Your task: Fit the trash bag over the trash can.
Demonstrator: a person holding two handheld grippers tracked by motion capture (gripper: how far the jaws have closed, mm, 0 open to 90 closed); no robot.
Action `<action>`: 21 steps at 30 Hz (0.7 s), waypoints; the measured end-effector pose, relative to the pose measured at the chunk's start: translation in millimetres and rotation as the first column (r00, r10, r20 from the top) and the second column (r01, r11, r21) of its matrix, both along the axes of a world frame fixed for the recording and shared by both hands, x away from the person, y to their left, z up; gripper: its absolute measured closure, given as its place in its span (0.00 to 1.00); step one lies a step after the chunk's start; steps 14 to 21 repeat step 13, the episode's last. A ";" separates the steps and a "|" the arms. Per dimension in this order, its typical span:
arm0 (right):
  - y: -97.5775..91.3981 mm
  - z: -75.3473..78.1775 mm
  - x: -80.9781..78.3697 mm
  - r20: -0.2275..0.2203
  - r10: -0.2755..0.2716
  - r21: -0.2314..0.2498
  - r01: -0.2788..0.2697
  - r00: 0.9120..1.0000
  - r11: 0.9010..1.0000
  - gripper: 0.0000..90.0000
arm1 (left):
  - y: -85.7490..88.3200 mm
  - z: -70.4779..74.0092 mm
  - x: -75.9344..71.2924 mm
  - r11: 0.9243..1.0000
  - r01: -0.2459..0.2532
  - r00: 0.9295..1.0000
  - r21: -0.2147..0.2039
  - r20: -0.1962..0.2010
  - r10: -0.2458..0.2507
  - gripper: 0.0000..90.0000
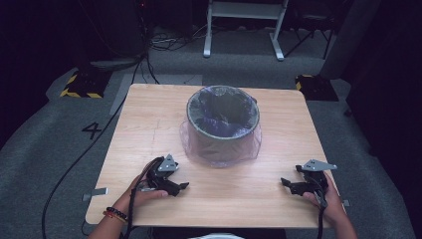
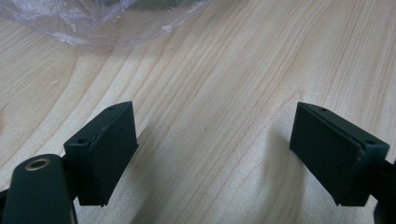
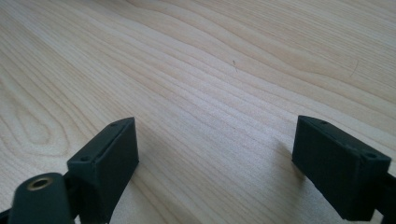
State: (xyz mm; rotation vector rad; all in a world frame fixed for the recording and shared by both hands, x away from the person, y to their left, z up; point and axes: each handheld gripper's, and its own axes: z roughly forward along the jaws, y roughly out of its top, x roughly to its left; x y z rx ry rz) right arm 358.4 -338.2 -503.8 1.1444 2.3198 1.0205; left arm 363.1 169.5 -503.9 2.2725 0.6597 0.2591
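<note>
A bag-lined bin [image 1: 223, 124] stands upright, mouth up, toward the table's [image 1: 149, 124] far edge. The left tool [image 1: 180, 189] and right tool [image 1: 286, 183] rest near the front corners (jaws apart, holding nothing), well short of the bin, its clear plastic skirt [image 2: 93, 23] spread ahead of the left.
</note>
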 end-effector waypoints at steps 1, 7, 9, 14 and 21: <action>0.0 0.0 0.0 0.000 0.000 0.000 0.000 1.000 1.000 0.16 | 0.0 -0.1 0.1 1.000 0.001 1.000 -0.001 0.000 -0.001 0.16; 1.0 0.0 -0.3 0.000 -0.010 0.000 0.010 1.000 1.000 0.16 | -0.2 0.0 1.8 1.000 0.010 1.000 -0.003 -0.002 -0.010 0.16; 1.1 0.0 -0.4 0.000 -0.012 0.000 0.012 1.000 1.000 0.16 | -0.2 -0.1 2.2 1.000 0.012 1.000 -0.002 -0.002 -0.012 0.16; 1.1 0.1 -0.4 0.000 -0.013 -0.001 0.013 1.000 1.000 0.16 | -0.3 -0.1 2.1 1.000 0.012 1.000 -0.002 -0.002 -0.012 0.16; 1.1 0.1 -0.4 0.000 -0.013 -0.001 0.013 1.000 1.000 0.16 | -0.3 -0.1 2.1 1.000 0.012 1.000 -0.002 -0.002 -0.012 0.16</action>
